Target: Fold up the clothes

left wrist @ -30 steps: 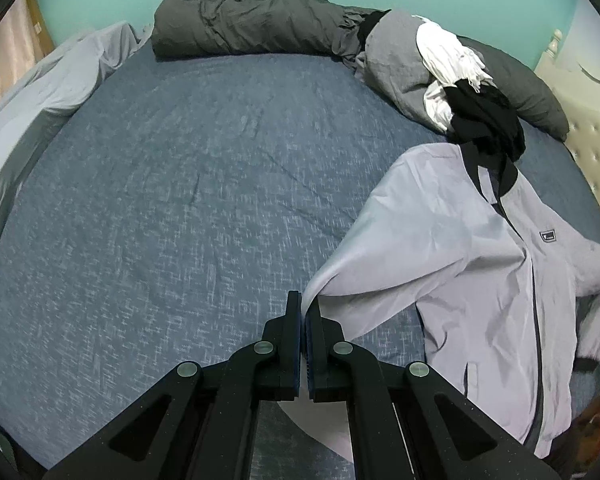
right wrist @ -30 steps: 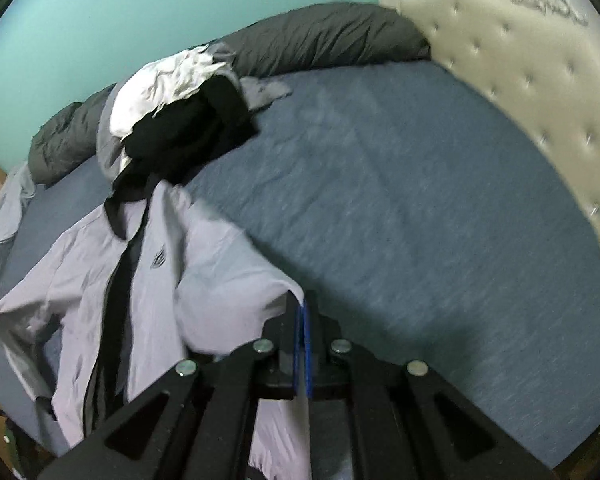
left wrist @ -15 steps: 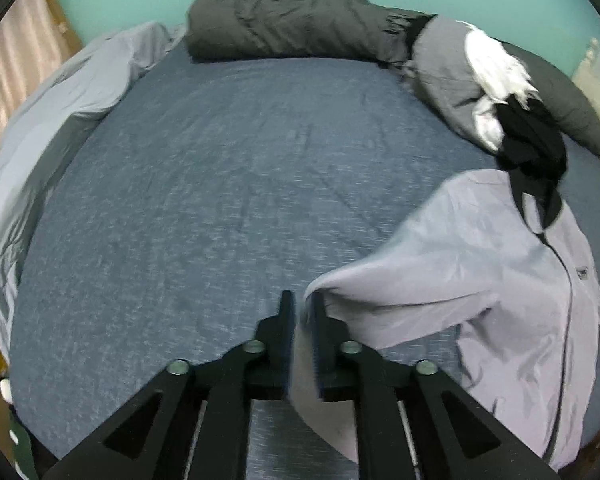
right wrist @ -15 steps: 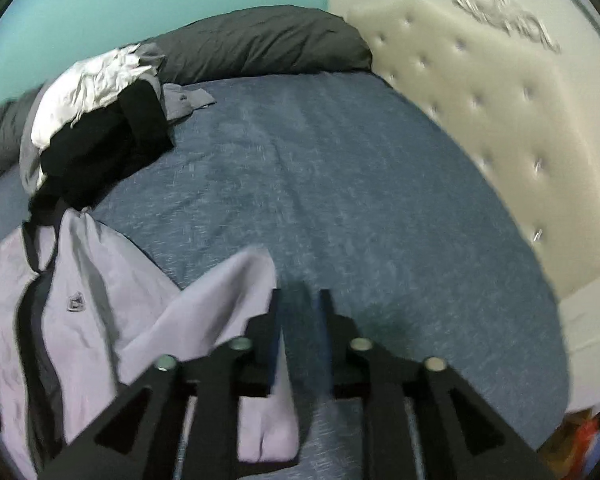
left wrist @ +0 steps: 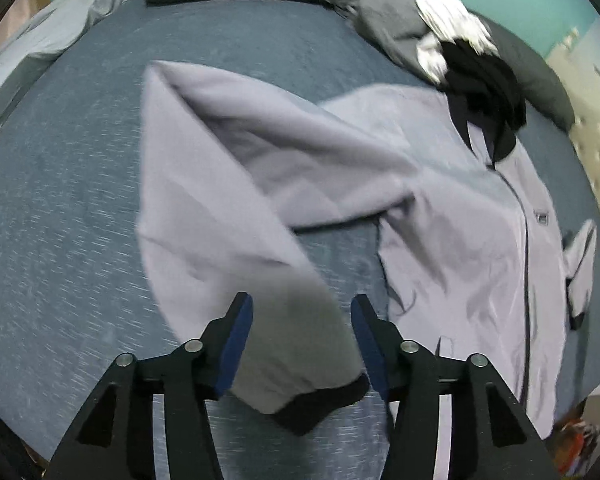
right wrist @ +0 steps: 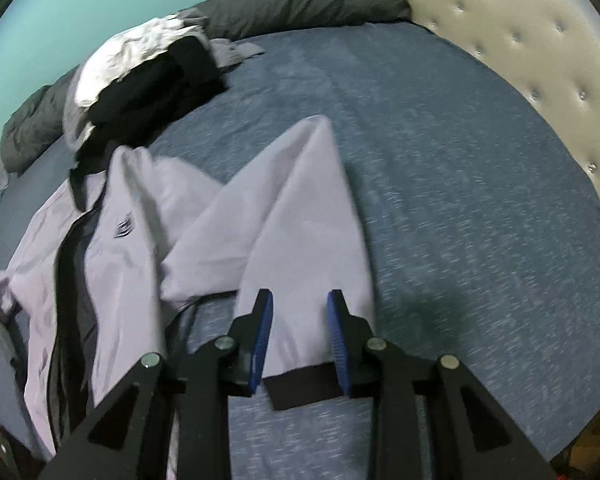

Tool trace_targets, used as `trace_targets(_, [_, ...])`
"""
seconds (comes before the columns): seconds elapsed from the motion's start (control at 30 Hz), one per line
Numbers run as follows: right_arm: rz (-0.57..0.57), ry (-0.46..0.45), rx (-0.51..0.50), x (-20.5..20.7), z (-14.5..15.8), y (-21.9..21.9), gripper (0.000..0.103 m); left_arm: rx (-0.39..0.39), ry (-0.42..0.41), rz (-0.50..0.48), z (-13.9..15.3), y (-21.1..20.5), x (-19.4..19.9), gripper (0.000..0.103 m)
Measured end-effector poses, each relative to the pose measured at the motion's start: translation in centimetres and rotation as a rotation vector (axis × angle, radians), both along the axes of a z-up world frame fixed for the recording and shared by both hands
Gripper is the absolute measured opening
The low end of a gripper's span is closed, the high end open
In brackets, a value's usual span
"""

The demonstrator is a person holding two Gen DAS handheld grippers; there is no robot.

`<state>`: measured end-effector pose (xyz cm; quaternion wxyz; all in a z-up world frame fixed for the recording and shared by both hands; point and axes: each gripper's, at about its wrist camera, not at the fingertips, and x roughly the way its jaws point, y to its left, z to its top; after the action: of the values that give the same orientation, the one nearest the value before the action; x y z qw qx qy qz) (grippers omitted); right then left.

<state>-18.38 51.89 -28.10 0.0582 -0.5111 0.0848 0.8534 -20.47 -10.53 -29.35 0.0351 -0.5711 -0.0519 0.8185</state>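
Lilac-grey jacket (left wrist: 480,240) is lying face up, zip front showing, spread on the blue-grey bedsheet (left wrist: 60,220), collar end toward the clothes pile. One sleeve per view is lying bent in an inverted V, black cuff pointing back toward the camera: left-view sleeve (left wrist: 228,184) with cuff (left wrist: 320,400), right-view sleeve (right wrist: 300,216) with cuff (right wrist: 304,388).

Left gripper (left wrist: 300,312) is standing wide open, holding nothing; the cuff end is sitting between and below the blue pads, not pinched. Right gripper (right wrist: 300,308) is also parted, a bit narrower, gripping nothing; sleeve cloth is lying between the pads, and whether it is touching them I cannot tell. Both views are motion-blurred.

Step judgement: sleeve handling. Both sleeves are lying bent beside the body, not crossed over the chest, and no fold is showing in the body, so most of the folding is looking open. Whether these sleeves are meant to stay this way or be taken up again, the frames are not settling. Bringing a sleeve onto the chest would be calling for a pinch near the cuff and a flat carry inward; thin slippery cloth is likely sliding out of a shallow pinch.

Counts: jacket 1, sleeves 2, black cuffs 2, grippers 2. Pile (right wrist: 140,64) beyond the collar is showing at least 3 cloths (white, black, grey); exact number unclear. Dark grey rolled duvet (right wrist: 300,0) 1, tufted cream headboard (right wrist: 520,40) 1, pale grey bedding (left wrist: 40,40) at the left edge 1.
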Motion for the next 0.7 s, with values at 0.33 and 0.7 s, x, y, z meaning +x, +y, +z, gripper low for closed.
trace_targets(0.33, [0.075, 0.026, -0.039, 0.8, 0.8, -2.8, 0.028, -0.147, -0.036, 0.008, -4.9, 1.8, -0.4, 0.042])
trace_targets(0.7, [0.063, 0.009, -0.073, 0.5, -0.2, -3.1, 0.028, -0.106, 0.03, 0.017, -2.9, -3.5, 0.7, 0.003])
